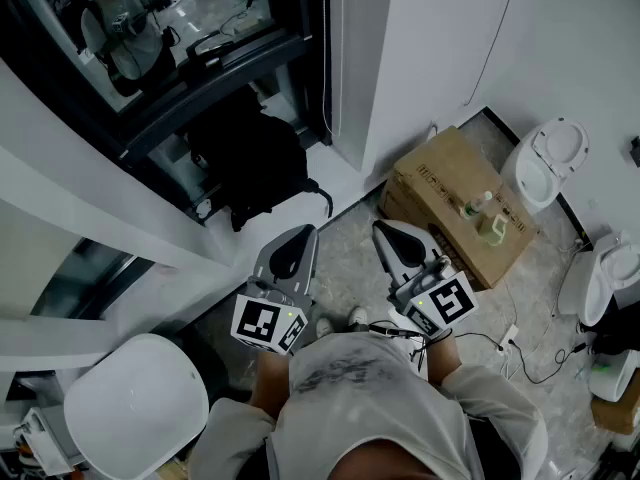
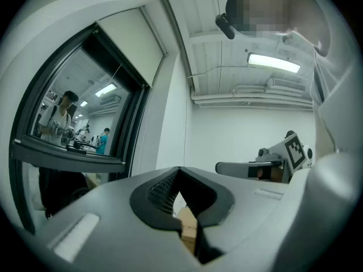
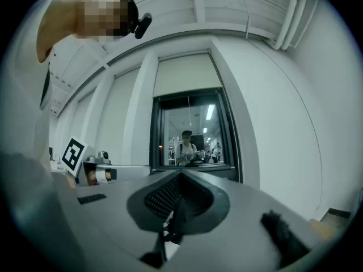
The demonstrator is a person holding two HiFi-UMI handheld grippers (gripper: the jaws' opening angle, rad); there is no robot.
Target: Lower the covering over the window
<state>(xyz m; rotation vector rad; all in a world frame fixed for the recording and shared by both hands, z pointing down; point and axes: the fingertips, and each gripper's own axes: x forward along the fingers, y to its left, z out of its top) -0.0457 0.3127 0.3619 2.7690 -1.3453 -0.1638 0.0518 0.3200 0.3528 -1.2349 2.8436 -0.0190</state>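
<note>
The window (image 3: 191, 134) has a black frame and shows a room with people behind the glass. A pale roller blind (image 3: 189, 75) covers only its top part, and a thin cord (image 3: 189, 105) hangs down in front of the glass. The left gripper view has the same window (image 2: 74, 120) and blind (image 2: 129, 38) at the left. My left gripper (image 1: 302, 231) and right gripper (image 1: 384, 227) are side by side at waist height, both shut and holding nothing, well short of the window. Their jaws meet at the tips (image 2: 179, 169) (image 3: 181, 172).
A black backpack (image 1: 250, 163) leans on the wall below the window sill (image 1: 215, 73). A cardboard box (image 1: 455, 203) with a bottle (image 1: 478, 206) on it lies on the floor to the right. White seats (image 1: 545, 163) stand at the far right, another (image 1: 135, 408) at the lower left.
</note>
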